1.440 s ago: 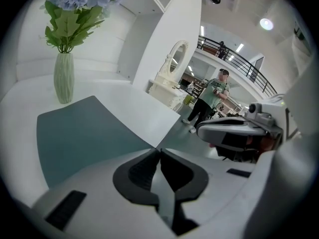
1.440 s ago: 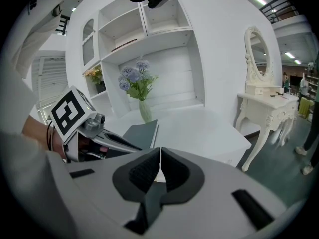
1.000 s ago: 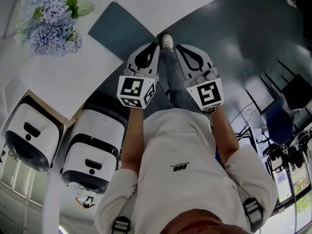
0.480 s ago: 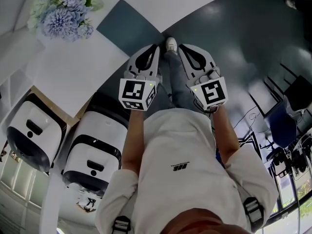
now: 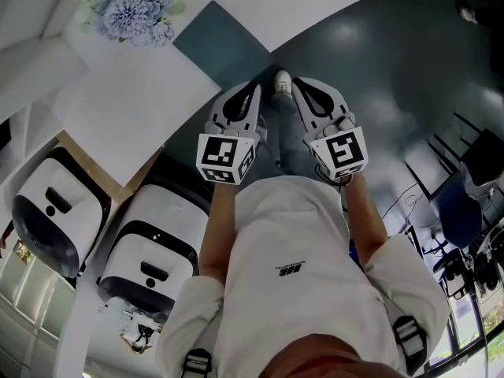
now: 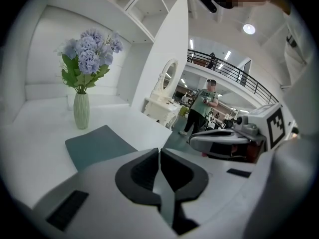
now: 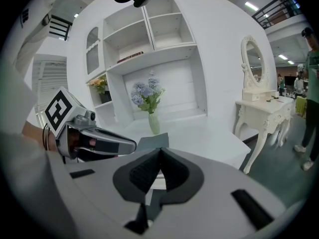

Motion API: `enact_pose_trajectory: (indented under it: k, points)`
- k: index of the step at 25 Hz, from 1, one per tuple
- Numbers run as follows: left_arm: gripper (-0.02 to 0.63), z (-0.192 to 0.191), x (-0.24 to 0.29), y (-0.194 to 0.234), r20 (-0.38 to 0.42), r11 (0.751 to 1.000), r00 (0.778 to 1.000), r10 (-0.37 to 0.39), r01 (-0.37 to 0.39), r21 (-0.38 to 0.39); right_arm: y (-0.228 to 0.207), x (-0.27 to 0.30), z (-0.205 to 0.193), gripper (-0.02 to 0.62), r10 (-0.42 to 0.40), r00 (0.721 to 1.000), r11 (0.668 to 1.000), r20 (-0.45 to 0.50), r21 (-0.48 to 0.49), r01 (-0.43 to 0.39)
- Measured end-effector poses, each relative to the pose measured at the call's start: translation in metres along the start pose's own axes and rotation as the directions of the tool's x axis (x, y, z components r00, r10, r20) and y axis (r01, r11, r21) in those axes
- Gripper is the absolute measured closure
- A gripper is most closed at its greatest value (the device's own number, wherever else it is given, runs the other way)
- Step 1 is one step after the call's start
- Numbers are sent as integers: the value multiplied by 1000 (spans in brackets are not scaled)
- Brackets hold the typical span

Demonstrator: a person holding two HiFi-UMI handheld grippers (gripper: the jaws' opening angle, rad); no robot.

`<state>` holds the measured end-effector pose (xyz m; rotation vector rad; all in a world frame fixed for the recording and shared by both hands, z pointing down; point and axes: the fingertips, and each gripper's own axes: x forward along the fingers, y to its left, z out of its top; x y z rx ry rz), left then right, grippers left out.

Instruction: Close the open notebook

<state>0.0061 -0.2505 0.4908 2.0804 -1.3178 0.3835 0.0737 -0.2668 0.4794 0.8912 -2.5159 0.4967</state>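
A flat dark teal rectangle point(image 5: 224, 44), the only notebook-like thing in view, lies on the white desk point(image 5: 134, 105) near its front edge. It looks like one flat sheet, and I cannot tell whether it is open or closed. It also shows in the left gripper view as the teal rectangle point(image 6: 97, 146), and as the teal rectangle point(image 7: 152, 142) in the right gripper view. My left gripper point(image 5: 252, 90) and right gripper point(image 5: 302, 85) hang side by side over the dark floor, short of the desk. Both are shut with nothing between the jaws. The left gripper point(image 6: 159, 151) and the right gripper point(image 7: 159, 151) point toward the desk.
A vase of pale blue flowers point(image 5: 134, 6) stands on the desk behind the teal rectangle. Two white rounded machines point(image 5: 150, 250) sit low at the left. White shelves point(image 7: 149, 34) back the desk, a white dressing table point(image 7: 261, 108) stands to its right, and a person in green point(image 6: 202, 108) stands far off.
The desk, flowers and teal rectangle have slid toward the upper right of the head view. Both grippers stay shut, held close together, slightly lower in the frame.
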Motion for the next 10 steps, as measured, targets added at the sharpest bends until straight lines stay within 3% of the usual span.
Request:
enact_pose_trajectory:
  k: [10]
  points:
    - [606,5,-28,-2,27,1000,1000,3,-3,-3,23,-9,15,600,-2,1000,1000,14,-28,3]
